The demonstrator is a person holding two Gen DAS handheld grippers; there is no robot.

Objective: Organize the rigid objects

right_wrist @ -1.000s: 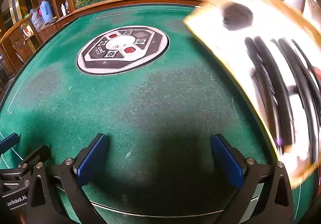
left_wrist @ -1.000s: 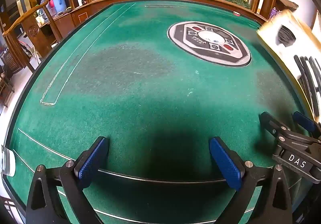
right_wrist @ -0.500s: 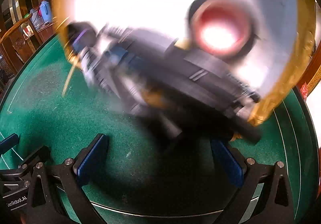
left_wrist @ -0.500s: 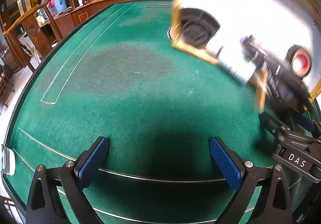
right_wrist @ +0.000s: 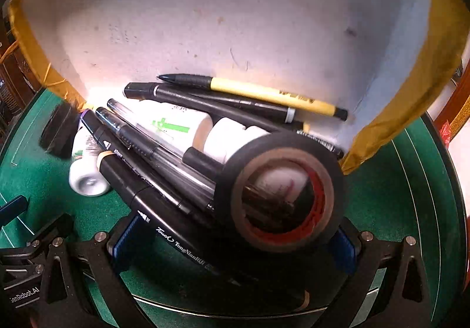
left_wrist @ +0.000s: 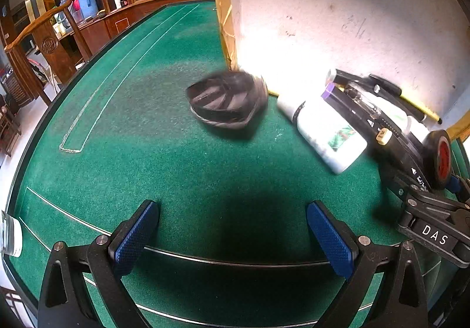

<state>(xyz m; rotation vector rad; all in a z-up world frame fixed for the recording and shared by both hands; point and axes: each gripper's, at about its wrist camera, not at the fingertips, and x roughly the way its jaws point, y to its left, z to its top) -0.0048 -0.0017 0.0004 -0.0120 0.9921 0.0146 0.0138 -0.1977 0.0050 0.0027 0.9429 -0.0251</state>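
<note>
A white box with gold edges [right_wrist: 235, 13] stands tipped over the green table, spilling its contents. A black tape roll [right_wrist: 282, 190] lies right in front of my open right gripper [right_wrist: 235, 242], between its fingers. Several black markers [right_wrist: 141, 169], a yellow pen [right_wrist: 264, 91] and white bottles [right_wrist: 176, 125] lie piled behind it. In the left wrist view a black round dish [left_wrist: 227, 100] lies on the felt, blurred, with a white bottle [left_wrist: 326, 131] and the tape roll [left_wrist: 439, 159] to its right. My left gripper [left_wrist: 232, 234] is open and empty, well short of them.
The tipped box [left_wrist: 337, 5] fills the upper right of the left wrist view. The right gripper's body [left_wrist: 434, 225] sits at the right edge. A wooden rail [left_wrist: 123, 19] borders the green table [left_wrist: 132, 122]; chairs and shelves stand beyond on the left.
The box swung in from the right and tipped over, dumping the pens, bottles, tape roll and dish onto the felt. Both grippers have stayed put and open.
</note>
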